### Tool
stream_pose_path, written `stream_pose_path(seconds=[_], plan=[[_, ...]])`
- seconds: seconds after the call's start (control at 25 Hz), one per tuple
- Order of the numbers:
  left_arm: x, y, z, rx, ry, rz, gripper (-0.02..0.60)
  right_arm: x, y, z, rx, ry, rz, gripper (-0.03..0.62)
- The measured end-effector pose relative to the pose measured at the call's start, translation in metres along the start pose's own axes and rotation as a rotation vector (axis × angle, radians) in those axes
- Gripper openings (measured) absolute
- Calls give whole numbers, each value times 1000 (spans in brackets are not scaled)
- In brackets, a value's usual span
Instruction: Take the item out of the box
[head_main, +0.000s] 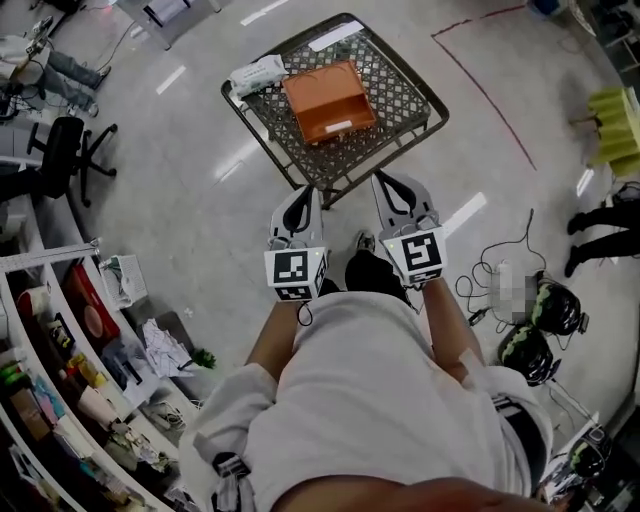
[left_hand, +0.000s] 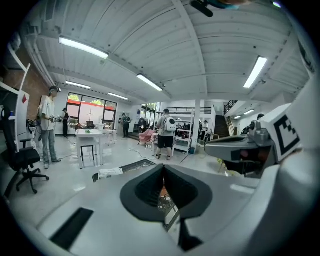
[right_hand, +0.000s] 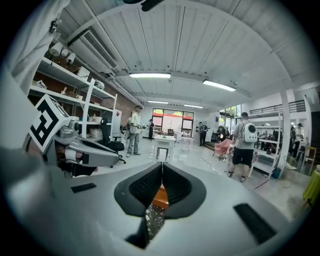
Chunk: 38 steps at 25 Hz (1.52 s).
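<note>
Glossy grey floor surrounds the black wire-mesh surface in the upper middle of the head view, where the flat orange cardboard box lies just beside a white packet. The left hand-held gripper and right hand-held gripper are both closed and empty, just short of the surface's near edge. The jaws should probably open before reaching in, with one steadying the box; its contents cannot be seen.

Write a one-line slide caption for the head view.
Left gripper and right gripper, both shut, face a mesh cart holding an orange box and white packet.
</note>
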<state>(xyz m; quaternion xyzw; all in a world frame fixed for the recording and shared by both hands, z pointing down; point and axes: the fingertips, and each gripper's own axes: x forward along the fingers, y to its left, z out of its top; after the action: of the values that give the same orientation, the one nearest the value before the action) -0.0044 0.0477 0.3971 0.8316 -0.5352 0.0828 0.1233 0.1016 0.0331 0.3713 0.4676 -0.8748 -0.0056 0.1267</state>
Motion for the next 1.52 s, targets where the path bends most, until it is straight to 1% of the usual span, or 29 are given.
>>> stream_pose_path(seconds=[0.12,0.24,0.36,0.52,0.68,0.84,1.0,1.12,1.24,1.4,1.52], plan=[[17,-2,2,-8,14,39,11,18,-20,-4,-2,2,55,5],[23,-1,-6,-17,40,88,11,34,-31,-17,-1,38,112,5],[24,6,-15,-39,68,130,11,50,-30,-28,-18,81,168,5],[25,20,-17,-50,85,160,11,75,-22,-37,-32,129,233,5],[28,45,-30,-94,110,173,11,104,-16,-48,-71,184,262,5],[37,80,-40,-124,127,173,11,134,-9,-51,-103,219,277,5],[55,109,-32,-120,110,142,11,161,-9,-50,-157,265,275,5],[62,127,-22,-129,86,132,11,178,-9,-37,-227,272,272,5],[67,140,-19,-139,76,133,11,193,-7,-21,-301,270,313,5],[68,148,-22,-173,85,151,11,204,-11,-14,-311,291,363,5],[72,158,-27,-196,93,187,11,222,-16,-11,-338,301,419,5]])
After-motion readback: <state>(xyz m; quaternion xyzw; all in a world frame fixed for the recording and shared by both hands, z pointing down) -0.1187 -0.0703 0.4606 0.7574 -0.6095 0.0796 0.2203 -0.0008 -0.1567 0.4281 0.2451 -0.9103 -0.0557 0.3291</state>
